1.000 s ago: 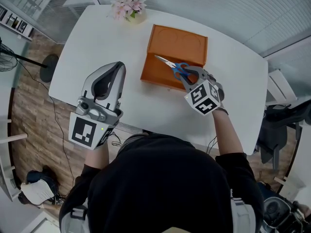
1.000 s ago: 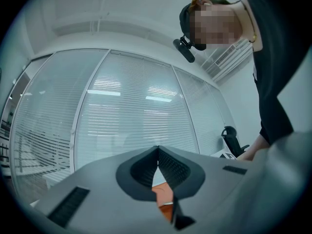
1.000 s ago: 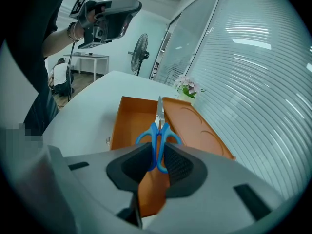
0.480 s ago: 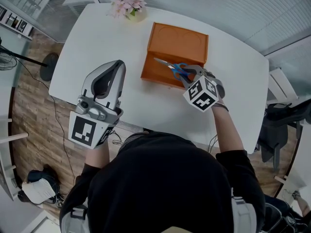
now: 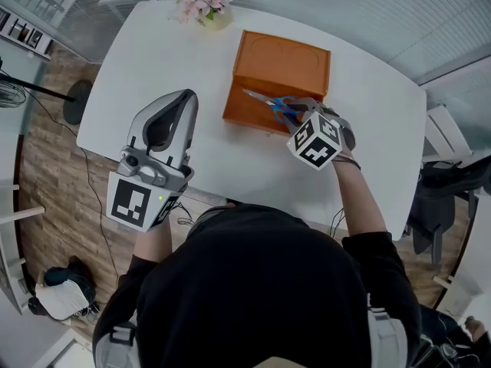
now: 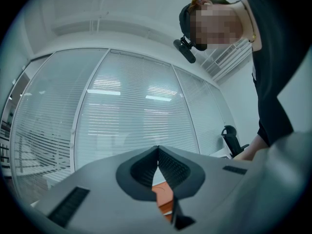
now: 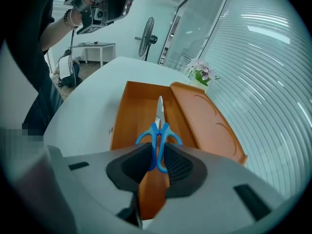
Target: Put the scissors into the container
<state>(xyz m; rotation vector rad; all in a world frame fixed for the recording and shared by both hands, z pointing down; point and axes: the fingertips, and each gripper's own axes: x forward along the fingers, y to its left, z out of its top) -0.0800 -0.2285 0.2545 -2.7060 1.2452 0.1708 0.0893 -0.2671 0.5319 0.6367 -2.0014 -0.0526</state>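
Note:
An orange container (image 5: 265, 113) lies open on the white table (image 5: 153, 60), its lid (image 5: 282, 64) folded back on the far side. My right gripper (image 5: 298, 115) is shut on the blue handles of the scissors (image 5: 278, 106), whose blades point to the upper left over the open box. In the right gripper view the scissors (image 7: 159, 130) stick out of the right gripper (image 7: 158, 156) above the container (image 7: 139, 116) and beside its lid (image 7: 207, 123). My left gripper (image 5: 185, 102) hovers shut and empty to the left of the box; in its own view the left gripper (image 6: 157, 149) points upward at the blinds.
A small pot of pink flowers (image 5: 202, 6) stands at the table's far left corner, also seen as the flowers (image 7: 201, 73). A standing fan (image 7: 147, 37) and a desk stand beyond the table. Office chairs (image 5: 453, 182) are at the right.
The right gripper has shifted slightly toward the container with the scissors, and its marker cube has turned. The left gripper has barely moved.

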